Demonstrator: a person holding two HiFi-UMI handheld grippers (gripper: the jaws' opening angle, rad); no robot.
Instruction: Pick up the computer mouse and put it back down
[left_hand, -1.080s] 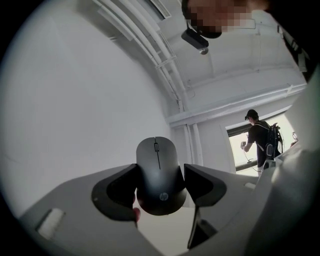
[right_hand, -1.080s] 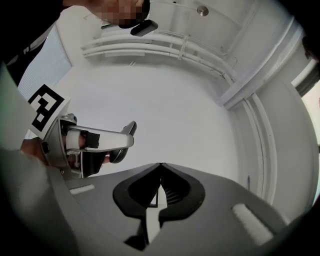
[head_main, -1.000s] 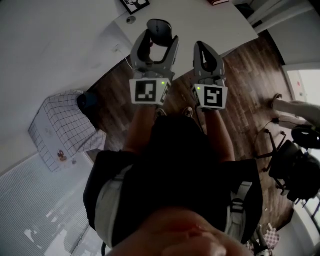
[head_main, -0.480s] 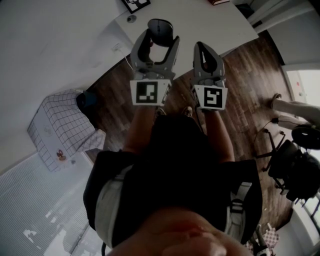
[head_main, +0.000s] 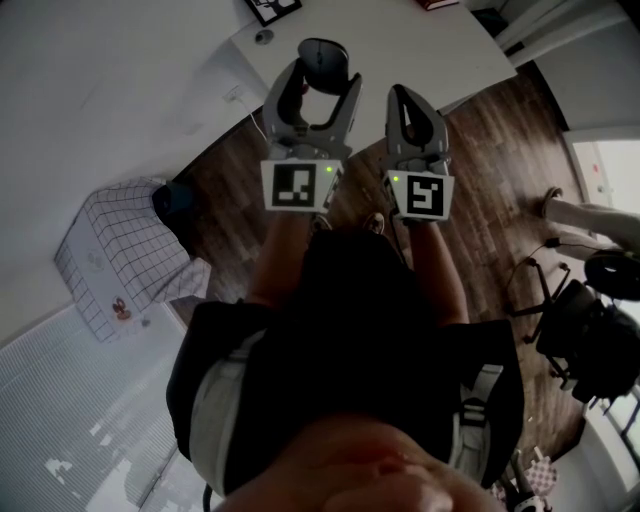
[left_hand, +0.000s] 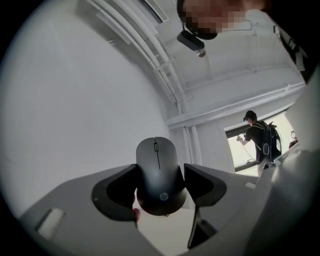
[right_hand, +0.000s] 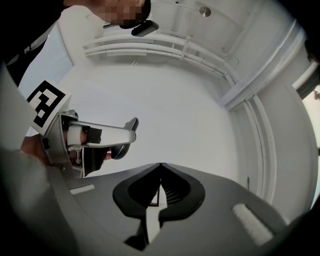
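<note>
Head view, with both gripper views. The left gripper (head_main: 322, 78) has its jaws set wide, and the pads press on the two sides of the computer mouse (head_main: 322, 60). In the left gripper view the mouse (left_hand: 160, 172) stands nose-up between the jaws against a pale wall. It sits just past the near edge of the white table (head_main: 430, 45), towards that table's left corner. Whether it touches the tabletop cannot be told. The right gripper (head_main: 404, 96) is just to the right, apart from the left one, with its jaws closed together on nothing (right_hand: 160, 167); its tips reach the table's near edge. Bare tabletop extends right and far of the mouse. Wooden floor (head_main: 490, 190) lies under both gripper bodies. A checked box (head_main: 125, 255) stands well to the left and an office chair (head_main: 590, 330) well to the right.
</note>
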